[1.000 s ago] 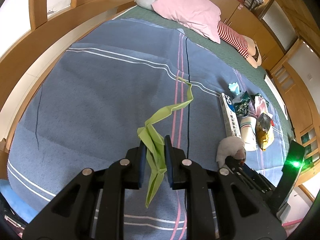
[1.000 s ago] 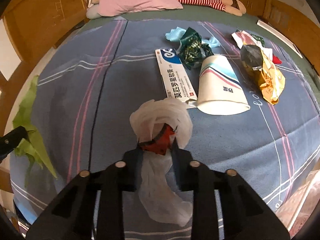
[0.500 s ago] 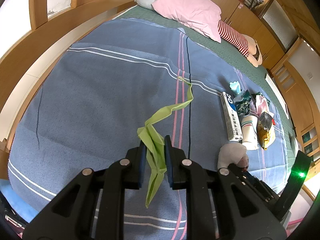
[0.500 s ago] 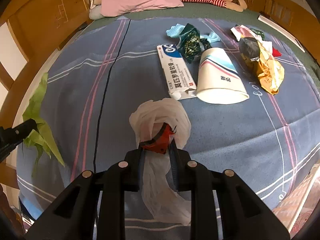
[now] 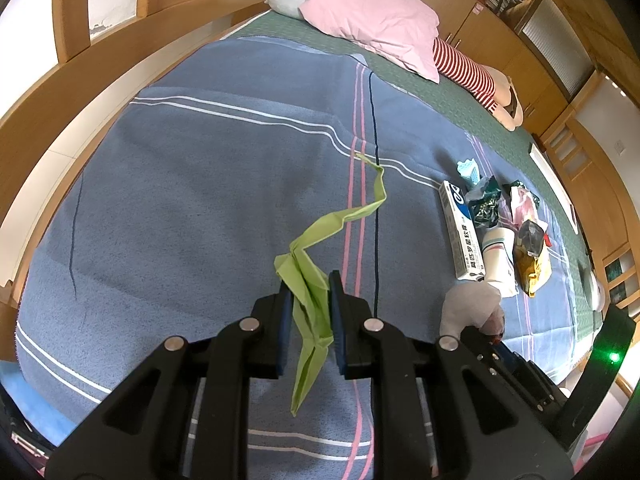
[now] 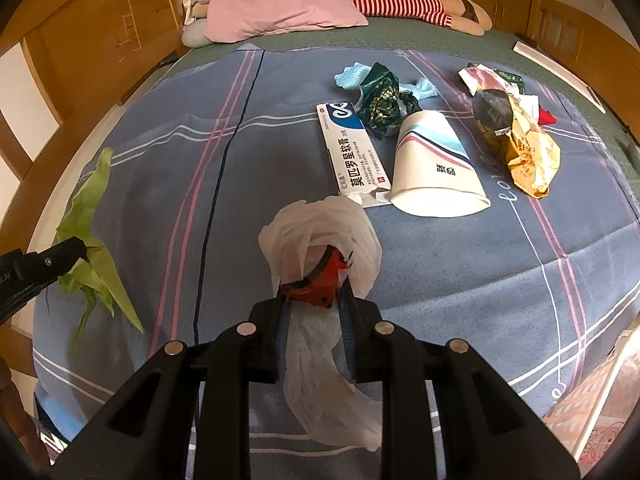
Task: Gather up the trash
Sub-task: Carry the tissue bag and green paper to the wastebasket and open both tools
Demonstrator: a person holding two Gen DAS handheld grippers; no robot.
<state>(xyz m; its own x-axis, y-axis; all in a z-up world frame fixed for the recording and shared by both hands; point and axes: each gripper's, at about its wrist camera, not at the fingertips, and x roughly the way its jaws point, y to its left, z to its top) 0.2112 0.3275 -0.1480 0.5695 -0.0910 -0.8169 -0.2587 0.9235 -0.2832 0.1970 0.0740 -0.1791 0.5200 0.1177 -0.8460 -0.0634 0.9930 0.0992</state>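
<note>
My left gripper (image 5: 310, 288) is shut on a long crumpled green paper strip (image 5: 312, 248) and holds it above the blue bed blanket; the strip also shows at the left of the right wrist view (image 6: 94, 240). My right gripper (image 6: 314, 300) is shut on a white plastic bag (image 6: 320, 232) with a red scrap (image 6: 320, 284) in it, held above the blanket. More trash lies on the blanket ahead: a white medicine box (image 6: 352, 148), a paper cup (image 6: 434, 168) on its side, a dark green wrapper (image 6: 380, 98) and a yellow snack bag (image 6: 524, 148).
A pink pillow (image 6: 280, 4) and a striped doll (image 6: 400, 2) lie at the head of the bed. A wooden bed frame (image 5: 60, 120) runs along the left side. A light blue tissue (image 6: 352, 76) and pink wrappers (image 6: 488, 76) lie by the trash pile.
Both grippers have pulled back slightly from the trash pile, each still holding its item. The grips have not changed.
</note>
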